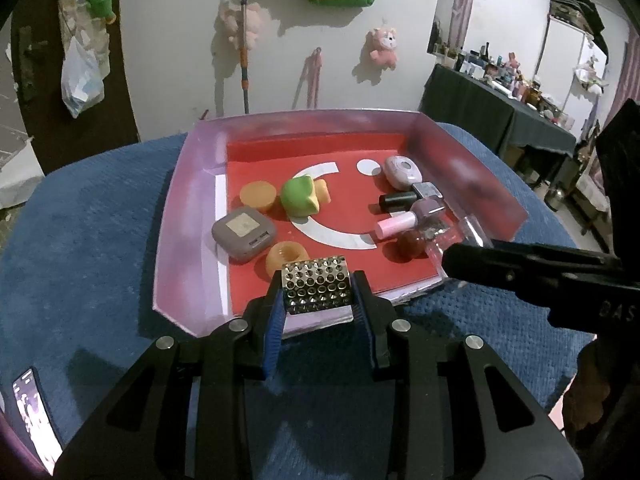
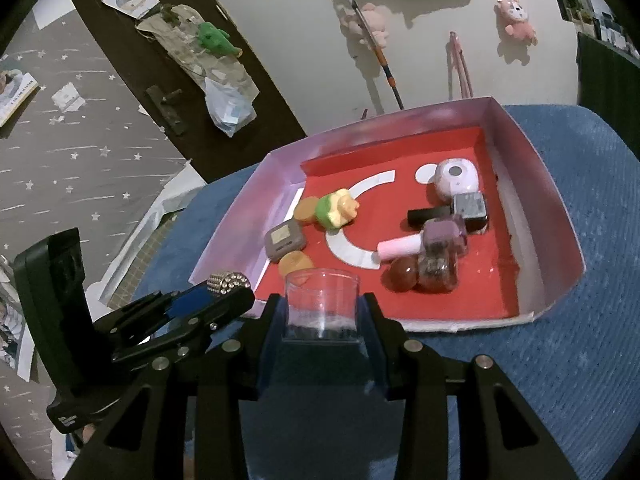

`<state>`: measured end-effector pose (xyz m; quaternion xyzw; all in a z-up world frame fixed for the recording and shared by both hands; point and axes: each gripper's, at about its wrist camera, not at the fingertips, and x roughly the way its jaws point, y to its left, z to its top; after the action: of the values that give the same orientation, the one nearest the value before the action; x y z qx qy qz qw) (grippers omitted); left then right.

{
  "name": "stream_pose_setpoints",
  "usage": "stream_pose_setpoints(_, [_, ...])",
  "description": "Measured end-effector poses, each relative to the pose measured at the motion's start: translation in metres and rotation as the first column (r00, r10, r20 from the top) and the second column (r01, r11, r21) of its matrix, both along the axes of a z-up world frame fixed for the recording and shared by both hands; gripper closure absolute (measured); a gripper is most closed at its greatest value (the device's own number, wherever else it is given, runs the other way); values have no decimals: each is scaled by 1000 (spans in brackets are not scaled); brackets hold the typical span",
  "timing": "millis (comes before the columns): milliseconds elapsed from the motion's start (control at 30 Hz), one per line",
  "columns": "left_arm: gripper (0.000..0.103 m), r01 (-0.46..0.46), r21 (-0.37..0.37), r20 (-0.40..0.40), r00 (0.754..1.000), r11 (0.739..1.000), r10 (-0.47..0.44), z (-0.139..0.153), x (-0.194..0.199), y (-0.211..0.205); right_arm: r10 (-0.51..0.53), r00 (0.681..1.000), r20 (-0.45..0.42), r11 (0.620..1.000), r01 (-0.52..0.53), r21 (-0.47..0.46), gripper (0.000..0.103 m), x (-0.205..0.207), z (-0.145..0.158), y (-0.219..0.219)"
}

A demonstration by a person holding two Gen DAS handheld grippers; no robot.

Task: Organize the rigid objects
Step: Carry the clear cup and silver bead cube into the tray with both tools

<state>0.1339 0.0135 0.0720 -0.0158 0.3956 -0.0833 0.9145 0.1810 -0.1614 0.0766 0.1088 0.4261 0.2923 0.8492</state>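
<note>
My left gripper (image 1: 317,285) is shut on a silver block of small metal balls (image 1: 316,294), held just above the near wall of a pink tray (image 1: 192,216) with a red floor. My right gripper (image 2: 322,303) is shut on a clear plastic cup (image 2: 322,294) over the tray's near edge (image 2: 460,325). In the right wrist view the left gripper (image 2: 226,298) shows at the left with the ball block (image 2: 229,281). In the tray lie a green toy (image 1: 300,196), two orange rounds, a grey square case (image 1: 244,233), several nail polish bottles (image 1: 428,208) and a pink round device (image 1: 402,172).
The tray rests on a blue cloth (image 1: 100,220). A lit phone (image 1: 34,416) lies at the cloth's near left corner. Behind the tray is a white wall hung with plush toys (image 1: 385,48). A dark, cluttered table (image 1: 500,108) stands at the far right.
</note>
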Motion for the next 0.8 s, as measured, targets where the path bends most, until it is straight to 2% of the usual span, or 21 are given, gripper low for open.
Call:
stream_pose_setpoints(400, [73, -2, 2, -55, 999, 1000, 2, -17, 22, 2, 0, 999, -34, 993, -4, -116, 61, 31, -21, 4])
stream_pose_setpoints(800, [73, 7, 8, -94, 996, 1000, -7, -29, 33, -1, 62, 995, -77, 985, -74, -155, 61, 37, -36, 17])
